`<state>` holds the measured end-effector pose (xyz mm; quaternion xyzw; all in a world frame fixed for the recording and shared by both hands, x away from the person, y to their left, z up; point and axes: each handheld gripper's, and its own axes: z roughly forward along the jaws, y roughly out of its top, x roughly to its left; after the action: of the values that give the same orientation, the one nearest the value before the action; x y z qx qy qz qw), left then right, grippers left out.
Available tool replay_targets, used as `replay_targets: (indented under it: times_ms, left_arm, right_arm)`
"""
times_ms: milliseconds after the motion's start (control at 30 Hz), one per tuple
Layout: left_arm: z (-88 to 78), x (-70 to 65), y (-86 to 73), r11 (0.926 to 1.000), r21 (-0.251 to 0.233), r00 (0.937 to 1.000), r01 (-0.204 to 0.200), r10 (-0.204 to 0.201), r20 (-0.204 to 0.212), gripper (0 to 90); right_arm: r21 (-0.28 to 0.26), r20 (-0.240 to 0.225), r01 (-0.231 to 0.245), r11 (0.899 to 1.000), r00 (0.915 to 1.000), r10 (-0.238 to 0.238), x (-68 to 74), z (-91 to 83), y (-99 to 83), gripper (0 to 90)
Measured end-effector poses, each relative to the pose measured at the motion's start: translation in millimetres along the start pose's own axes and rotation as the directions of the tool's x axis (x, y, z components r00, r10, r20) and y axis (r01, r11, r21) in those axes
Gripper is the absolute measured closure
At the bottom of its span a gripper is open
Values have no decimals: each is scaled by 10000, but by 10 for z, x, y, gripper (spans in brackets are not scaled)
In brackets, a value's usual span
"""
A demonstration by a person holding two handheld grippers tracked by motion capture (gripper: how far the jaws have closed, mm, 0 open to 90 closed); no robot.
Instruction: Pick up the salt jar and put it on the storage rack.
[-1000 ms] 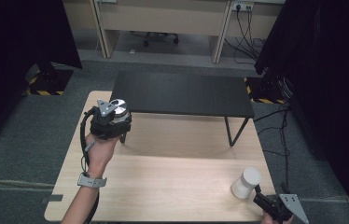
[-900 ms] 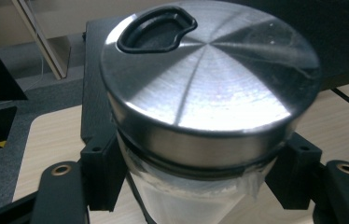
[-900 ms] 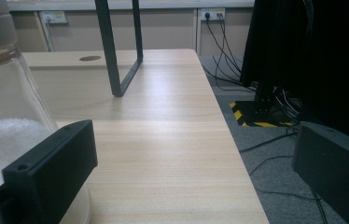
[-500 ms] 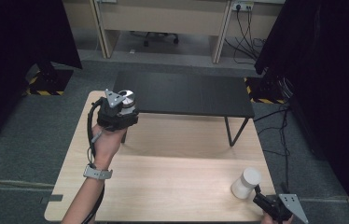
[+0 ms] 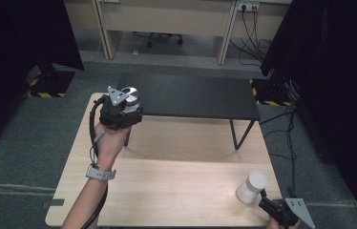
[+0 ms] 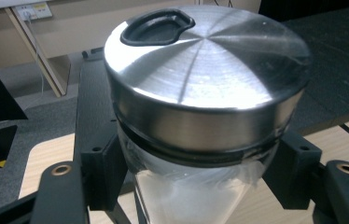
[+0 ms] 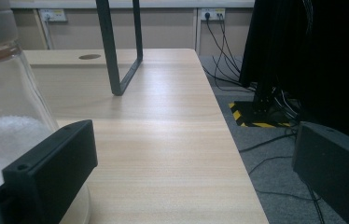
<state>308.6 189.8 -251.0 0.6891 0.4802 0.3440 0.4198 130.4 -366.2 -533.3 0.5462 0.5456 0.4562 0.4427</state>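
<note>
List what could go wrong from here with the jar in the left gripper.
1. The left gripper holds the steel-lidded jar in the air by its narrowing glass neck; it might slip.
2. It is close to the black shelf's edge and could knock it.

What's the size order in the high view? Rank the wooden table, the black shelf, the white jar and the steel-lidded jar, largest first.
1. wooden table
2. black shelf
3. white jar and steel-lidded jar: unsure. The left gripper hides much of the steel-lidded one, which is lifted nearer the camera.
</note>
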Motion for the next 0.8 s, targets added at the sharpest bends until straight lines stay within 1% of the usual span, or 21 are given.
replay_targets:
  times_ms: [167, 333, 467, 800]
  left_arm:
    - [54, -15, 27, 9999, -101, 10000, -28, 27, -33, 312]
    - [144, -19, 65, 9999, -121, 10000, -15, 14, -47, 312]
    - [235, 6, 119, 9998, -177, 10000, 12, -13, -55, 311]
    - [429, 68, 178, 9999, -108, 10000, 57, -57, 36, 311]
  right_arm:
    - [-5, 21, -9, 10000, 10000, 9, 4, 0, -1, 2]
    - [1, 90, 60, 10000, 9999, -60, 23, 3, -1, 2]
    - [-123, 163, 36, 9999, 9999, -34, 31, -5, -22, 2]
    - [26, 210, 103, 9999, 9997, -103, 46, 8, 3, 2]
